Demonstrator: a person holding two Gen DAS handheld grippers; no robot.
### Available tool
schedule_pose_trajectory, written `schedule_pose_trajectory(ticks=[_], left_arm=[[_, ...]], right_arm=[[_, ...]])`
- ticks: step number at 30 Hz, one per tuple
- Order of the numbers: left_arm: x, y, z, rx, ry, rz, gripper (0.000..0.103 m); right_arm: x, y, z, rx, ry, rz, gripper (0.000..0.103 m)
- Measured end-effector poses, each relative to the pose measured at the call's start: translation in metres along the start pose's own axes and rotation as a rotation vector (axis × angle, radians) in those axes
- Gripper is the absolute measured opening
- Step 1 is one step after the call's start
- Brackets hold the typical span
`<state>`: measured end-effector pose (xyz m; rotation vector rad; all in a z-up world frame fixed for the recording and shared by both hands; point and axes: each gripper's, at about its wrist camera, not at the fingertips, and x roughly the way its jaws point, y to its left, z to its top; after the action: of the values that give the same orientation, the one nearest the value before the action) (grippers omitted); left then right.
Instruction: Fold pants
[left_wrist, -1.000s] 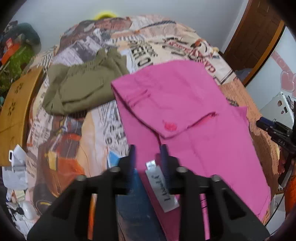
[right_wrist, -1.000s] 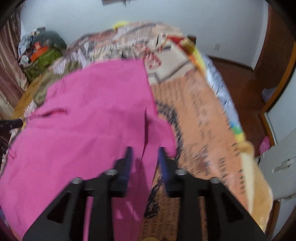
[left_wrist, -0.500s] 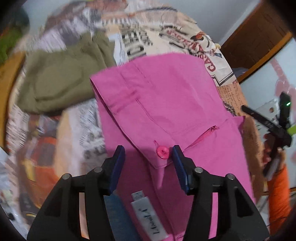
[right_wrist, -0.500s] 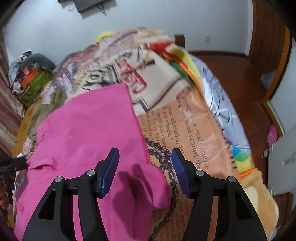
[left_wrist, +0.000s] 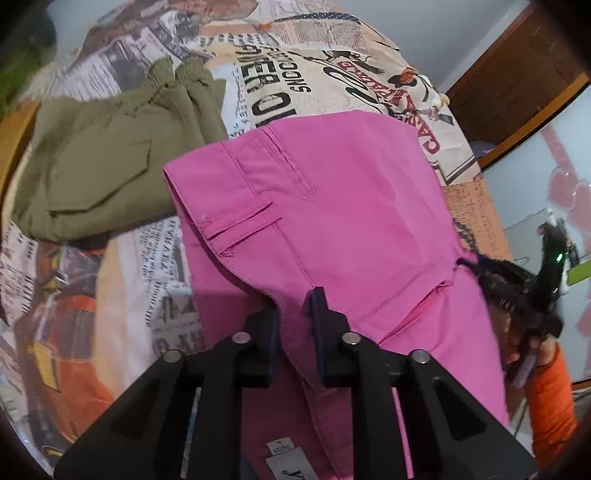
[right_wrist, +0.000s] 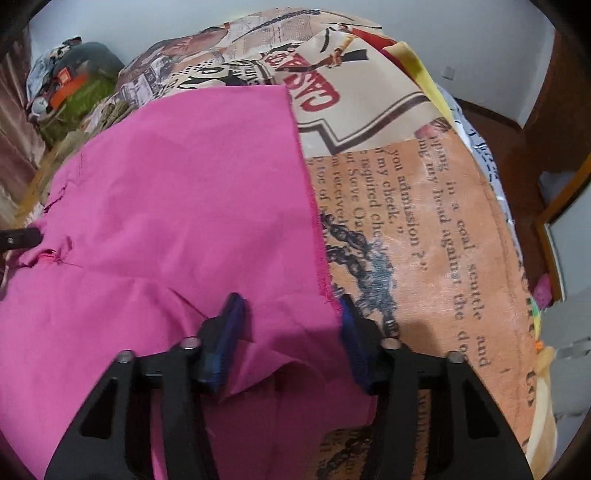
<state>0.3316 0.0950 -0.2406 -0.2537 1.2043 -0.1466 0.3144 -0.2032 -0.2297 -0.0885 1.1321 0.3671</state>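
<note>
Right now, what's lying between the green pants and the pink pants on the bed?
Only bare newspaper-print bedspread lies between the green pants and the pink pants, seen in the left wrist view.

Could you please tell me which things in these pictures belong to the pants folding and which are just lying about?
Part of the job:
- pink pants
- left hand-held gripper, shut on the waistband flap
- right hand-held gripper, jaws astride the pants' edge

Just lying about:
- olive green pants
- printed bedspread
- white label
</note>
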Motion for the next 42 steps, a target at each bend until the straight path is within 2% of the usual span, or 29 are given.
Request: schedule_pose_trajectory(ticks=[2, 4, 7, 10, 12, 16, 19, 21, 22, 23, 24, 27, 28, 31, 32, 33, 35, 36, 37, 39, 42], left_arm=[[-0.001, -0.004, -0.001, 0.028, -0.014, 0.036, 0.009], [-0.002, -0.010, -0.003, 0.061, -0.033, 0.068, 0.007], [-0.004, -0.014, -0.003, 0.079, -0.056, 0.104, 0.003], [-0.007, -0.022, -0.006, 0.141, -0.120, 0.215, 0.003], [-0.004, -0.025, -0.009, 0.189, -0.140, 0.279, 0.004], [-0.001, -0.024, -0.011, 0.216, -0.141, 0.320, 0.005], [-0.001, -0.013, -0.010, 0.179, -0.142, 0.324, 0.008], [-0.002, 0.002, -0.009, 0.098, -0.138, 0.316, 0.008], [-0.001, 0.009, -0.008, 0.063, -0.132, 0.324, 0.007], [0.000, 0.017, -0.008, 0.027, -0.122, 0.369, 0.006], [0.002, 0.026, -0.009, -0.009, -0.103, 0.368, 0.006], [-0.001, 0.050, -0.012, -0.126, -0.053, 0.180, 0.006], [-0.007, 0.054, -0.014, -0.146, -0.067, 0.158, 0.006], [-0.025, 0.055, -0.016, -0.128, -0.112, 0.166, 0.009], [-0.035, 0.054, -0.015, -0.113, -0.139, 0.188, 0.012], [-0.040, 0.053, -0.015, -0.106, -0.152, 0.194, 0.018], [-0.055, 0.049, -0.012, -0.081, -0.192, 0.203, 0.030], [-0.062, 0.046, -0.011, -0.068, -0.217, 0.206, 0.039], [-0.069, 0.043, -0.010, -0.055, -0.240, 0.207, 0.048], [-0.076, 0.038, -0.004, -0.031, -0.273, 0.211, 0.058], [-0.082, 0.028, 0.008, 0.017, -0.308, 0.213, 0.066]], right_arm=[[-0.004, -0.006, 0.006, 0.019, -0.019, -0.034, 0.018], [-0.007, -0.012, 0.010, 0.036, -0.031, -0.034, 0.018], [0.006, -0.013, 0.005, 0.021, 0.025, -0.035, 0.017], [0.009, -0.001, -0.002, -0.092, -0.003, -0.112, 0.012], [0.009, 0.003, -0.005, -0.110, -0.010, -0.145, 0.008], [0.010, -0.001, -0.002, -0.093, -0.006, -0.137, 0.008], [0.015, 0.005, 0.002, -0.094, 0.005, -0.135, 0.007], [0.016, 0.006, 0.005, -0.104, 0.020, -0.144, 0.007], [0.017, 0.007, 0.005, -0.110, 0.025, -0.149, 0.007], [0.017, 0.008, 0.006, -0.124, 0.030, -0.154, 0.007], [0.017, 0.008, 0.006, -0.134, 0.031, -0.153, 0.007], [0.014, 0.005, 0.008, -0.133, 0.030, -0.131, 0.008], [0.011, 0.004, 0.008, -0.131, 0.032, -0.127, 0.009], [-0.009, 0.000, 0.008, -0.135, -0.003, -0.119, 0.019], [-0.020, 0.000, 0.010, -0.139, -0.034, -0.121, 0.028], [-0.030, 0.001, 0.009, -0.142, -0.064, -0.123, 0.039], [-0.057, 0.003, 0.014, -0.156, -0.147, -0.119, 0.052], [-0.069, 0.005, 0.017, -0.161, -0.184, -0.112, 0.058], [-0.077, 0.006, 0.021, -0.164, -0.210, -0.108, 0.060], [-0.094, 0.008, 0.029, -0.166, -0.268, -0.097, 0.067], [-0.108, 0.010, 0.047, -0.156, -0.339, -0.068, 0.072]])
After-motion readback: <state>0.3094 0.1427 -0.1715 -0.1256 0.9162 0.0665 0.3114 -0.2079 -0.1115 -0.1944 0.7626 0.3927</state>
